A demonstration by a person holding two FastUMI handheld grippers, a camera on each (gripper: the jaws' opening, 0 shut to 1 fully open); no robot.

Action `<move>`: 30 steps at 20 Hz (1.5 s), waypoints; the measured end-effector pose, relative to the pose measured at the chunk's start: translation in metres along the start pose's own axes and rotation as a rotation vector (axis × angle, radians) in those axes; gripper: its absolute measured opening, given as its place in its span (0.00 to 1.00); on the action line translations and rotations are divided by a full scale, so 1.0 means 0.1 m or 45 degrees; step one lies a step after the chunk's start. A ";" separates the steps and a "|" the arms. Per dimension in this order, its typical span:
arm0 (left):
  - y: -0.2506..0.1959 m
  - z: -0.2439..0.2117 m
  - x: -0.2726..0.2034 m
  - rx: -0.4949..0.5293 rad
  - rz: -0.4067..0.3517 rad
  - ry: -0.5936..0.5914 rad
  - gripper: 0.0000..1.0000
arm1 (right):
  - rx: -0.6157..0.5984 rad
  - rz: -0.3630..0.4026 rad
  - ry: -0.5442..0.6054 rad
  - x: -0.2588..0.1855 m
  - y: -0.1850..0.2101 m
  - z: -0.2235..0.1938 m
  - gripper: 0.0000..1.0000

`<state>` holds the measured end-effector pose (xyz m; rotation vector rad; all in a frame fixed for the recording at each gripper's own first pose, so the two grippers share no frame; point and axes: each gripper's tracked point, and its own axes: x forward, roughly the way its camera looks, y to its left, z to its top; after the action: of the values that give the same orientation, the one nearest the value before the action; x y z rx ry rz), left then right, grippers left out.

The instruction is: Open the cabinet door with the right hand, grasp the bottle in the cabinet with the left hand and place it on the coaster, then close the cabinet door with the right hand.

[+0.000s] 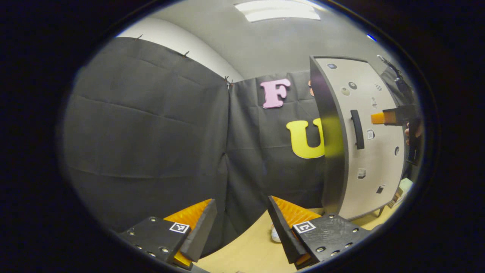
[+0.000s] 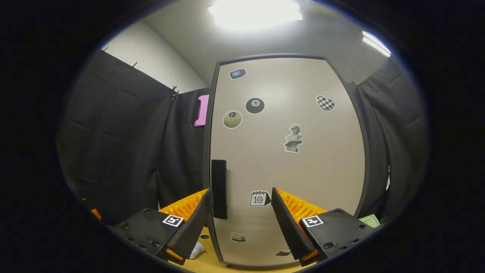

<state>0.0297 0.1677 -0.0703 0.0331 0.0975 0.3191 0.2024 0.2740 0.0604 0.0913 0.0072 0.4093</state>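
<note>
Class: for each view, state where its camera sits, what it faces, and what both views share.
Left gripper view: rides the left gripper, facing the booth wall, cabinet off right; right gripper and hand beyond.
Right gripper view: rides the right gripper, squarely facing the closed door, near the handle.
Shared: cabinet door, handle.

The left gripper [image 1: 242, 204] sits at the bottom of the left gripper view, fingers spread wide, holding nothing. The right gripper [image 2: 240, 195], bottom centre of the right gripper view, is likewise spread and empty.

At the right edge of the left gripper view, a hand [image 1: 413, 132] holds the right gripper.
</note>
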 end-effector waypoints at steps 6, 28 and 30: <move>0.34 -0.16 0.13 -0.024 0.050 0.048 0.83 | 0.014 -0.019 0.083 0.45 0.16 -0.15 0.97; 0.22 -0.10 0.38 -0.022 -0.053 0.003 0.82 | 0.110 0.106 0.379 0.62 0.38 -0.39 0.15; 0.14 -0.07 0.40 -0.022 -0.074 -0.009 0.82 | 0.106 0.139 0.388 0.54 0.38 -0.38 0.15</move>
<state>0.0619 0.1939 -0.0806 0.0141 0.0883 0.2616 0.2355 0.3333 0.0263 0.1110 0.3212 0.5288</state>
